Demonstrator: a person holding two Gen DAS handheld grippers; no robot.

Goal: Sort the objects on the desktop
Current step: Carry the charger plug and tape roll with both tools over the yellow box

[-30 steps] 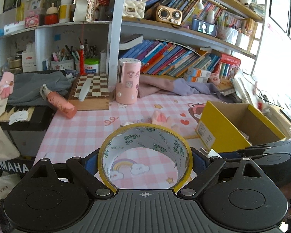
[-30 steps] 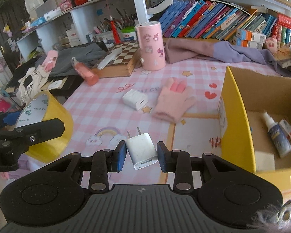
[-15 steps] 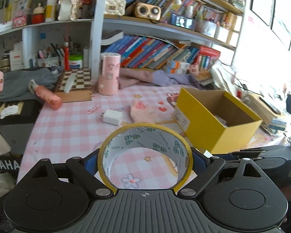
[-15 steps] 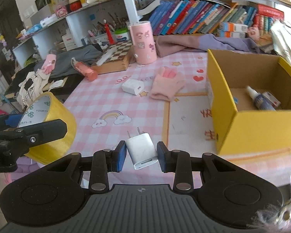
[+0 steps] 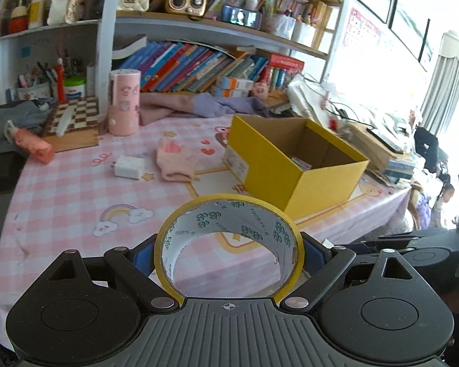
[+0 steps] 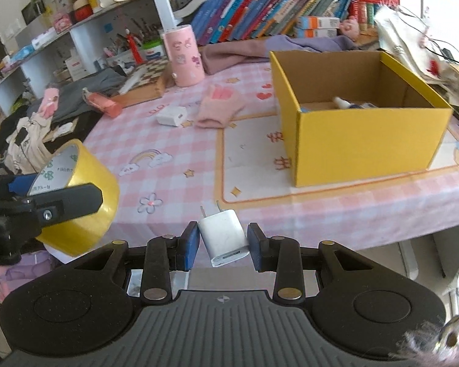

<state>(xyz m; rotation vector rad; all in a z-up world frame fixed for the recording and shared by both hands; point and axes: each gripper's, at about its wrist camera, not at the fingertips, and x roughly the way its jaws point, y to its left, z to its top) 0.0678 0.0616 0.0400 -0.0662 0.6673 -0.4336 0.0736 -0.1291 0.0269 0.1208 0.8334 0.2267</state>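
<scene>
The tape (image 5: 229, 244) sits clamped across its width in the left gripper (image 5: 229, 253), hole facing forward, so the wide jaws grip its rim. The charger (image 6: 225, 237) is pinched by its flat sides in the right gripper (image 6: 223, 241), prongs pointing ahead. Both hang off the table's near edge, likely bound for the box (image 6: 361, 146) at 1 o'clock. A second charger (image 6: 172, 116) and a glove (image 6: 218, 107) lie at 11 o'clock.
</scene>
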